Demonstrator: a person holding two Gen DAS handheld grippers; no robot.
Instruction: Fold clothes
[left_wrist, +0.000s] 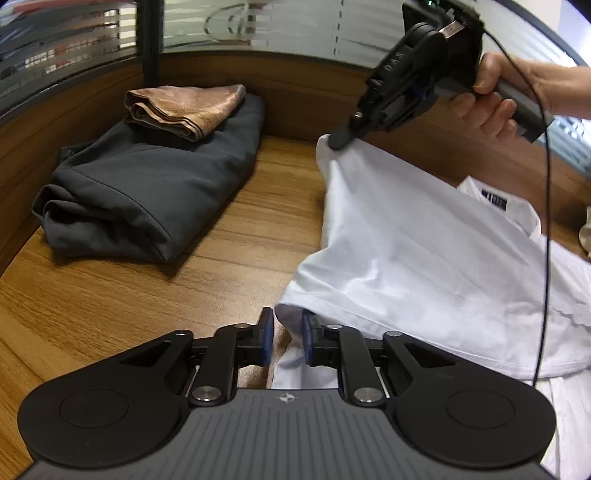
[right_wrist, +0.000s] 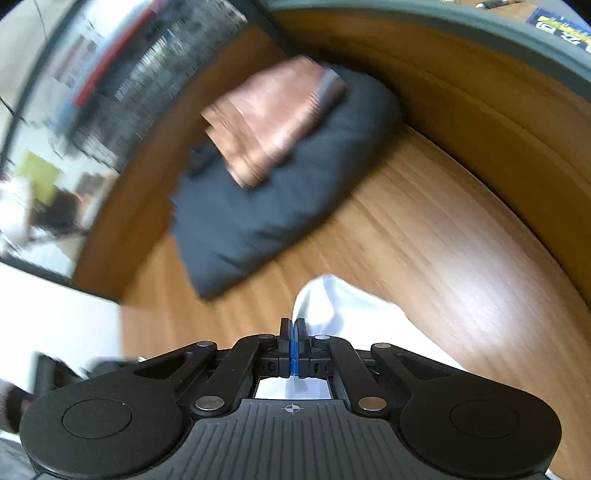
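**White Shirt Lifted at Two Corners: Slip Risk at the Near Edge**

Left wrist view: nearest the lens, the left gripper (left_wrist: 287, 338) is being held at 6 o'clock, its blue pads narrowly parted with an edge of the white shirt (left_wrist: 413, 258) between them; whether the cloth is being truly pinched cannot be told. If not, that edge could be dropped as the fold is carried over. At 1 o'clock the right gripper (left_wrist: 338, 140) is being pressed together on a raised corner. The shirt is being draped from 1 to 5 o'clock over the wooden table (left_wrist: 110, 295), smooth and thin. At 10 o'clock a folded dark garment (left_wrist: 155, 184) is being topped by a brown cloth (left_wrist: 184, 107).

Right wrist view: the right gripper (right_wrist: 292, 345) is being clamped on the shirt's corner (right_wrist: 332, 306) at 6 o'clock. The picture is blurred; a hasty swing could be bunching the fabric.
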